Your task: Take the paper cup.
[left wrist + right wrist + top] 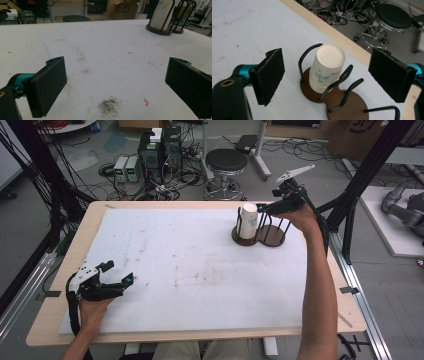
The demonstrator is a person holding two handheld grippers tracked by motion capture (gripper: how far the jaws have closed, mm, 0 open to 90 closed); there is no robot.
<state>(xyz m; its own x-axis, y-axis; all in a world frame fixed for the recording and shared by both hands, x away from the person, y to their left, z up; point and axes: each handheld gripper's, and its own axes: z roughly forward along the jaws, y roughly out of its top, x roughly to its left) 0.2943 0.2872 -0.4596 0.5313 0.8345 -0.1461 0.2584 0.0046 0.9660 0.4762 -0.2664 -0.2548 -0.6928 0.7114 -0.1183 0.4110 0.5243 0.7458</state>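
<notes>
High view: the right tool (pixel 264 208) hovers spread beside the cup stack (pixel 248 221) in its holder (pixel 260 236) at the table's (pixel 190 270) far right; the left tool (pixel 116 272) rests spread near-left.
Left gripper view: jaws wide, holding nothing.
Right gripper view: jaws wide above the upturned cups (pixel 327 68), not touching; floral print visible.

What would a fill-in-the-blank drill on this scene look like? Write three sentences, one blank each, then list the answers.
1. The stack of paper cups stands upside down in a ____ cup holder with two round bases.
2. The right gripper hovers by the cups with its jaws ____.
3. The left gripper is ____, with nothing between its jaws.

Answers: wire; open; open
</notes>
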